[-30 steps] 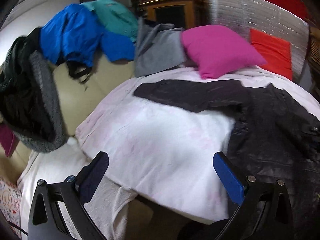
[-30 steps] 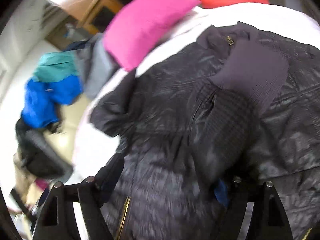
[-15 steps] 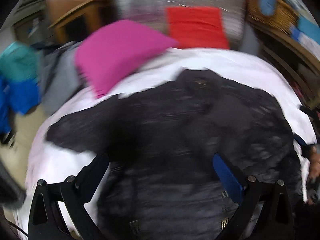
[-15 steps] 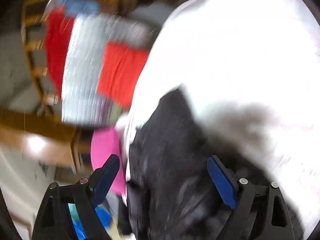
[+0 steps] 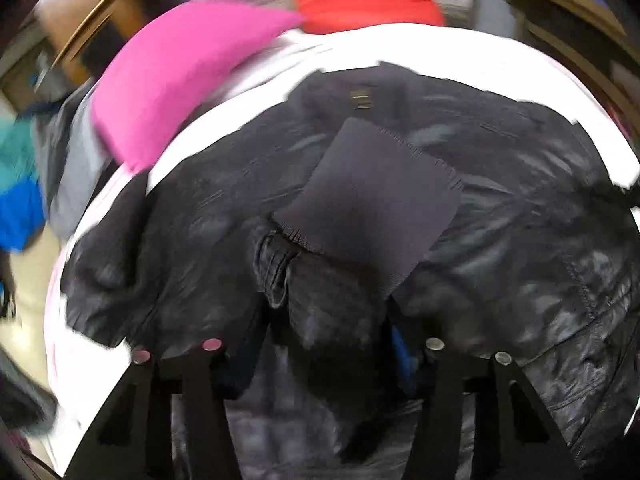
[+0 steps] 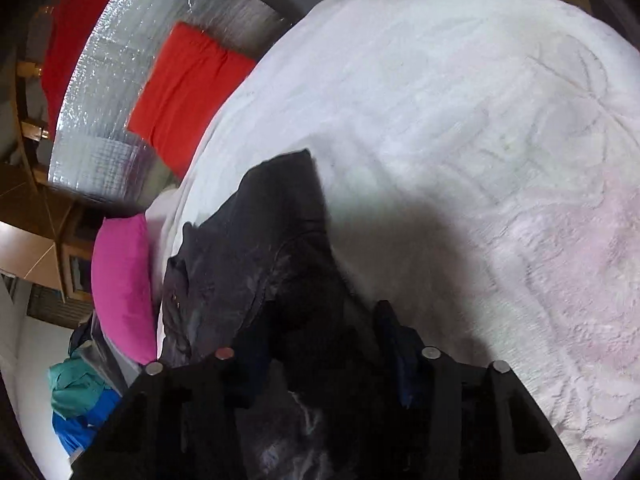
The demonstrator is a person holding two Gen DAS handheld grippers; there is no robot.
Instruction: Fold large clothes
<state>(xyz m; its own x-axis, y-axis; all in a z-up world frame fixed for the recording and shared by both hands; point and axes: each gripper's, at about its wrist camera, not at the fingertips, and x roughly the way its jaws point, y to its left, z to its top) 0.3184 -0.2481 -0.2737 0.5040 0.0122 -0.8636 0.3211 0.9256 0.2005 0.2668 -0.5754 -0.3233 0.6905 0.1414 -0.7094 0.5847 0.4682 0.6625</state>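
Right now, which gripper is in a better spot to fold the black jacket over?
Probably the left gripper. Its view shows the whole black jacket spread ahead, with fabric bunched between its jaws. The right gripper also has fabric between its jaws, but at the jacket's edge beside bare white blanket.

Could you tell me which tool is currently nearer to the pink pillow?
Probably the left, though neither touches it. The left tool grips the black jacket with the pink pillow ahead to its left; the right tool sees it farther off, beyond the jacket.
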